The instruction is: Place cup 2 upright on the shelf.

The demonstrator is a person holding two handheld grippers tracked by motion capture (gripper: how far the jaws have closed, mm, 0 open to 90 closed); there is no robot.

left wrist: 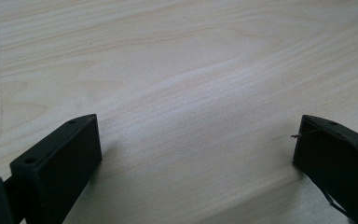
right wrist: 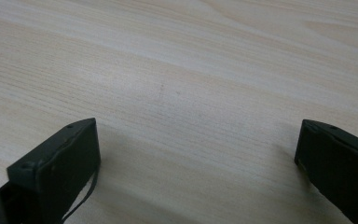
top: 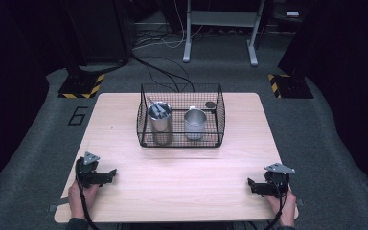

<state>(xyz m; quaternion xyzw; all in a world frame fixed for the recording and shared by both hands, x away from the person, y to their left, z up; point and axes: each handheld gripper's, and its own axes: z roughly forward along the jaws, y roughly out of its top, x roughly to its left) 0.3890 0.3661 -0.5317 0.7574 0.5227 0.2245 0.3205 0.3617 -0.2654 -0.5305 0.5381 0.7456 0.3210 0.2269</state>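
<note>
On the light wooden desk (top: 182, 167) the black wire basket (top: 180, 140) holds a steel cup (top: 160, 125) with metal utensils (top: 157, 109) and an empty steel mug (top: 195, 124), while the left gripper (top: 112, 172) and right gripper (top: 250, 183) rest well apart from it, jaws spread wide.

The light wooden table (top: 182, 191) carries a black wire basket (top: 146, 135), standing at its far middle.

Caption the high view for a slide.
Two open grippers, left gripper and right gripper, rest near a wire basket holding two metal cups.
</note>
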